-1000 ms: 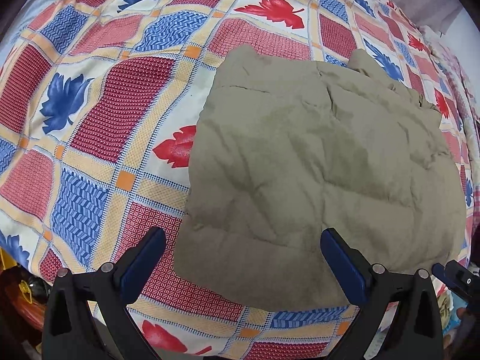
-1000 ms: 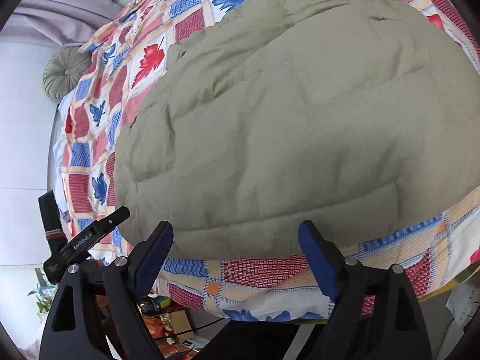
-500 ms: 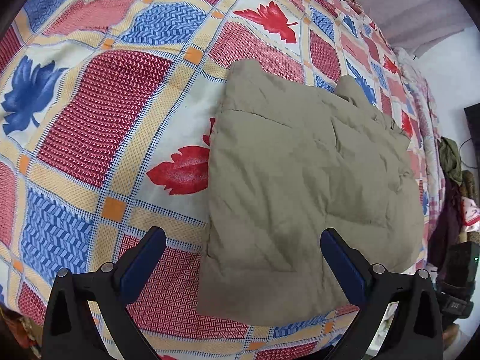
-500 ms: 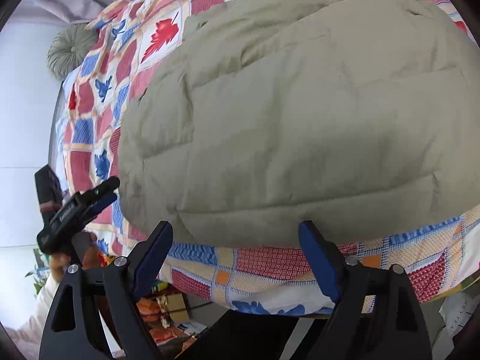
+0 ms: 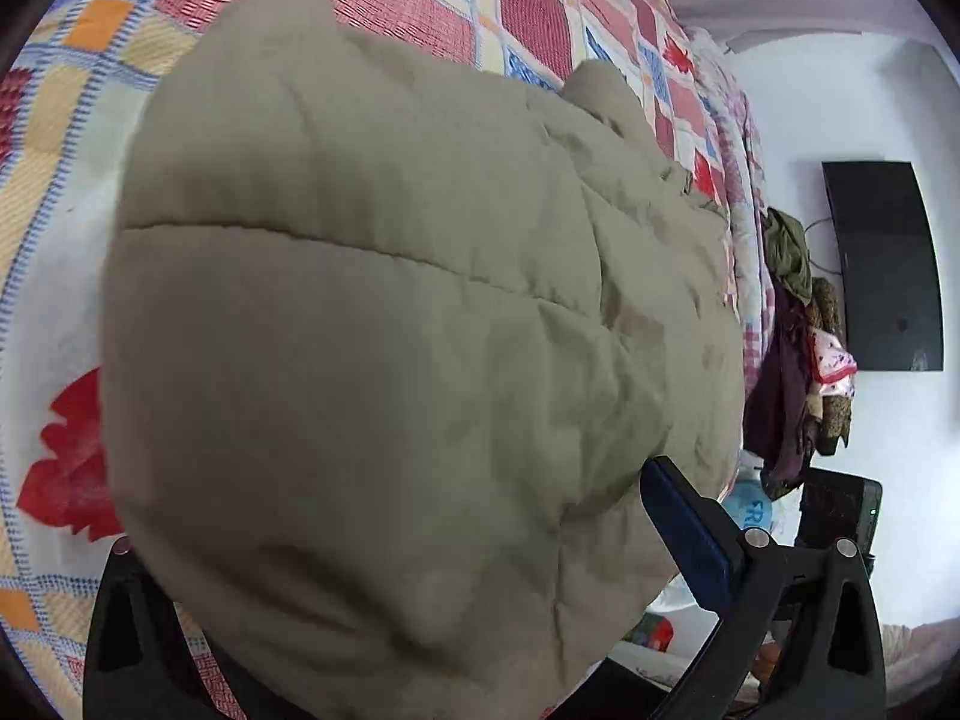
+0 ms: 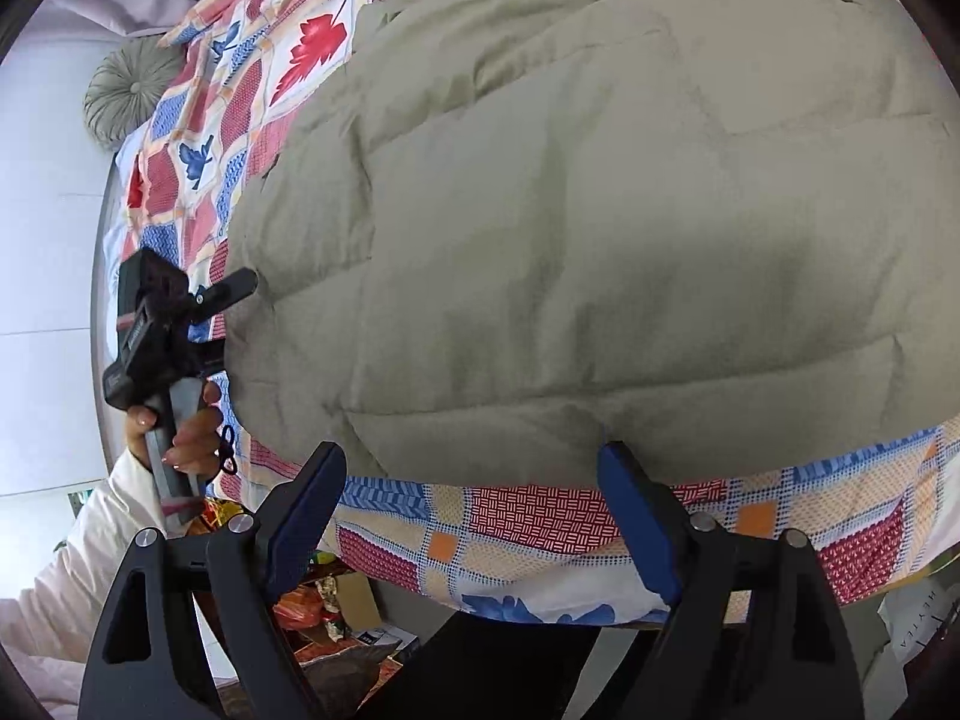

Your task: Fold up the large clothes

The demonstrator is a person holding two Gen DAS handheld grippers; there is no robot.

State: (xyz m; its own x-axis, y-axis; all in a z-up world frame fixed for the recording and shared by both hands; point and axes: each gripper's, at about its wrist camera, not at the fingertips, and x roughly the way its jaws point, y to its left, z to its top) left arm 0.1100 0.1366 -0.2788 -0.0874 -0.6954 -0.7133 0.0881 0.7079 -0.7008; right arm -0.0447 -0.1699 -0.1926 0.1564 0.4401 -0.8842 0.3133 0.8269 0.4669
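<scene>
Both grippers share one build: matte black triangular arms with cut-out windows, each carrying a flat dark-blue pad on its inner face, and round silver screw heads at the pivots. The right gripper (image 6: 471, 516) shows two such screws per arm. The left gripper (image 6: 231, 324), seen from the right wrist view, has a black body, a grey handle with a reddish band, white lettering and a black cord loop. The left hand (image 6: 186, 429) wears a white sleeve (image 6: 78, 564).

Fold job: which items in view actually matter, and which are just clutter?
In play:
- olive quilted jacket
- patchwork bedspread it lies on
- left gripper, jaws astride the jacket's edge
- right gripper, open at the near hem

Just lying about:
- round green cushion
- wall TV
- hanging clothes
- floor clutter
</scene>
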